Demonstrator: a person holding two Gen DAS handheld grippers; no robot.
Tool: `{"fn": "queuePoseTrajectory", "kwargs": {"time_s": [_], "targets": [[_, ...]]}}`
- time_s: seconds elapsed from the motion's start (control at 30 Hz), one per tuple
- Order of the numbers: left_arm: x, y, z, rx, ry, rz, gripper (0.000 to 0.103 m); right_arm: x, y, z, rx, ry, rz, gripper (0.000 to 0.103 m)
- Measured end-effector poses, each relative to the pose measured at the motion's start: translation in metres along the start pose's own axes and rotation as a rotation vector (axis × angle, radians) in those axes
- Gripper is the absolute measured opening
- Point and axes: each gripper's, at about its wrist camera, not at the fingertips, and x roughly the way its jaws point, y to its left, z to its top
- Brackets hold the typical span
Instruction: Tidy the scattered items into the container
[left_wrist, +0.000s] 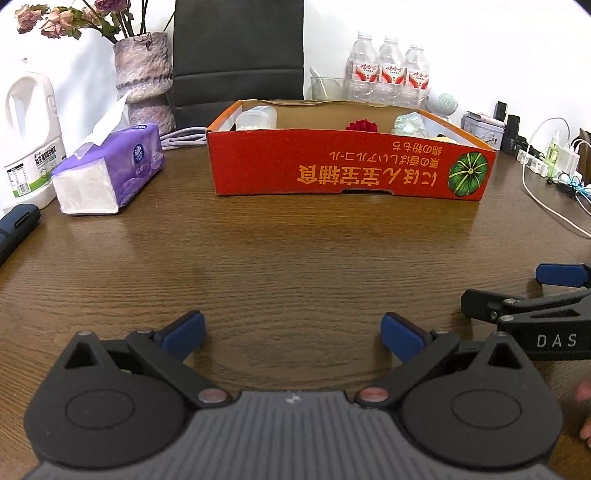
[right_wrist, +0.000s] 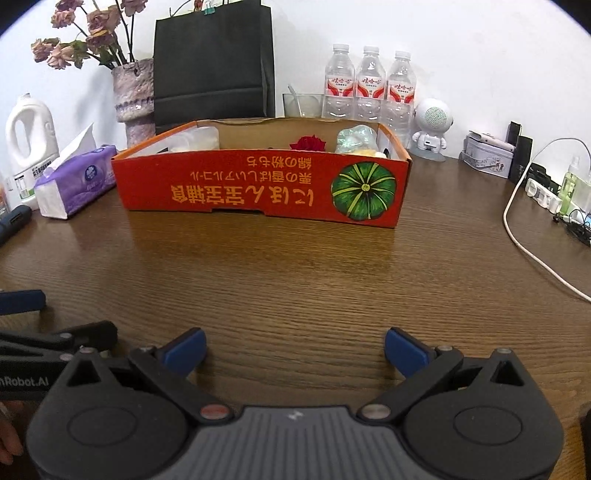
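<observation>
A red cardboard box (left_wrist: 347, 166) with a green pumpkin print stands on the wooden table ahead; it also shows in the right wrist view (right_wrist: 258, 184). Inside it lie a clear plastic container (left_wrist: 255, 118), a red rose (left_wrist: 362, 125) and a crumpled clear wrapper (left_wrist: 408, 123); they also show in the right wrist view: container (right_wrist: 197, 138), rose (right_wrist: 308, 143), wrapper (right_wrist: 354, 138). My left gripper (left_wrist: 293, 332) is open and empty, low over the table in front of the box. My right gripper (right_wrist: 295, 350) is open and empty, beside the left.
A purple tissue pack (left_wrist: 107, 173), a white detergent jug (left_wrist: 27, 129) and a vase of dried flowers (left_wrist: 144, 74) stand at the left. Water bottles (left_wrist: 388, 70), a black bag (left_wrist: 236, 48), a white robot figure (right_wrist: 432, 125) and cables with a power strip (right_wrist: 543, 192) line the back and right.
</observation>
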Motion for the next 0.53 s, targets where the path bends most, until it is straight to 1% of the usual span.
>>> {"fn": "queuePoseTrajectory", "kwargs": {"time_s": [0.53], "targets": [[0.0009,-0.0014,0.0003,-0.006,0.0,0.007,0.103,-0.0047,-0.0003,-0.0035,0.001,0.0,0.0,0.103]]}}
